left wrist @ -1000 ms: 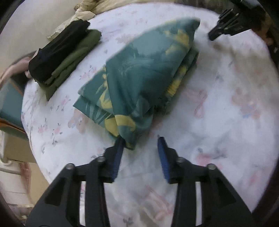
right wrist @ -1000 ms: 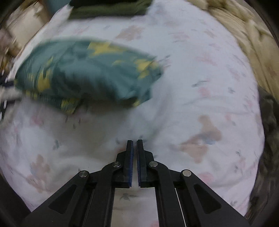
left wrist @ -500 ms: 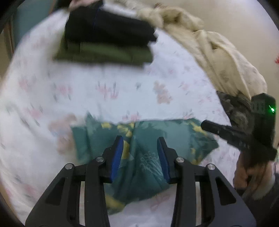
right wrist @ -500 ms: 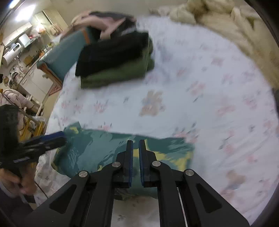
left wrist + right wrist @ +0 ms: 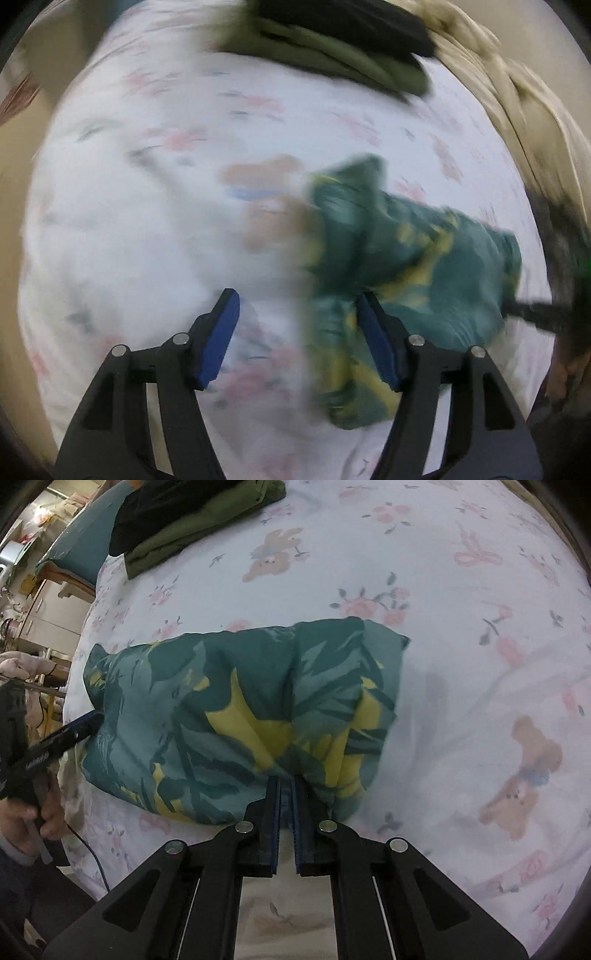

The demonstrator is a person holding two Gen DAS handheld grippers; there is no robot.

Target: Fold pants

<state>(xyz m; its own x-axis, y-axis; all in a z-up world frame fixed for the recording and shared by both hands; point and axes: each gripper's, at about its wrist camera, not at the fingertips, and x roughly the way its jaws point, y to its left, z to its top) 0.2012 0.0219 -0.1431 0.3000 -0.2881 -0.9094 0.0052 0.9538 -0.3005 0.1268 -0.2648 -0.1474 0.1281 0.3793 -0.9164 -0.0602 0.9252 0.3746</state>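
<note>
The pants lie as a folded, puffy bundle near the middle of the bed, well apart from the stack of dark folded clothes at the far edge. The right gripper has its fingers pressed nearly together on the bundle's near hem – it looks to be pinching a bit of cloth there, though the fabric between the pads is hard to make out. The left gripper is spread wide; in its blurred view the pants sit ahead and to its right, one finger just touching or overlapping the cloth, nothing held.

The fold seems nearly done, and what remains is likely tidying or carrying the bundle toward the stack. To do that well, the left gripper should close on the opposite near corner, taking all layers – not only the top one – so the bundle does not fall open. Both grippers should then lift level and together, keeping the cloth taut between them.
</note>
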